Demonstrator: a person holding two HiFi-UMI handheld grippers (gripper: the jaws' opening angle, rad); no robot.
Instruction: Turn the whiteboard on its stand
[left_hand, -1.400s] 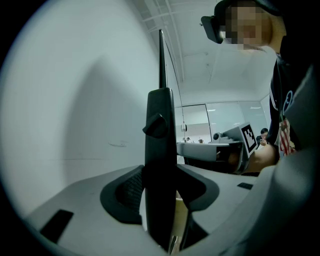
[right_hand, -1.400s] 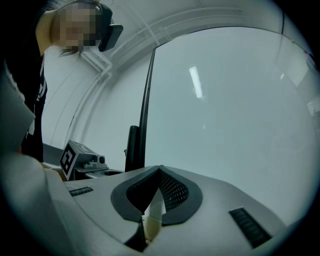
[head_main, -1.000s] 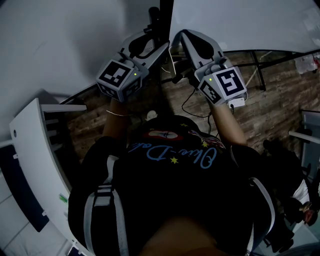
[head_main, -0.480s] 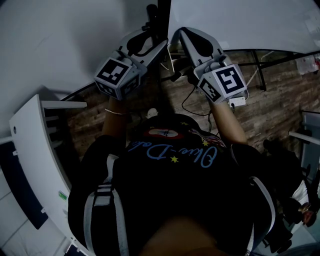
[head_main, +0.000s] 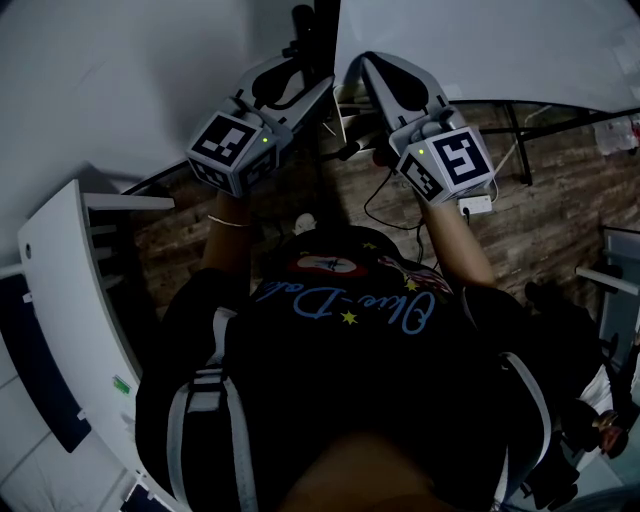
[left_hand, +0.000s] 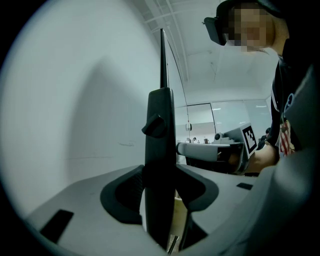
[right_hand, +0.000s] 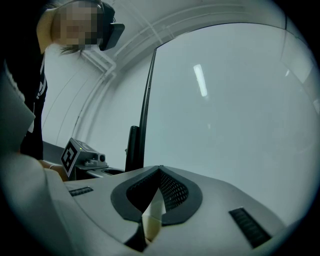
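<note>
The whiteboard (head_main: 480, 50) stands upright in front of me. Its dark side edge runs straight up and down, and its long axis runs level, away to my right. The face is turned toward me and the lower edge hangs clear of the wood-pattern floor (head_main: 560, 200).

Just beside that side edge rises the stand's dark post (left_hand: 160, 165), also upright, with a small knob (left_hand: 154, 126) sticking out on its left side.

My left gripper (head_main: 322, 88) has its jaws around this post below the knob. They are closing, with a pad against each side of the post.

My right gripper (right_hand: 159, 170) has its jaws together at the tips with nothing between them. It points at the board's face, near the side edge and just right of the post. The two grippers sit close together, one on either side of the post.

Left of the post there is another broad white surface (head_main: 110, 80); it could be a wall or a second panel.

A thin cable (head_main: 385, 210) trails across the floor under my right arm.
</note>
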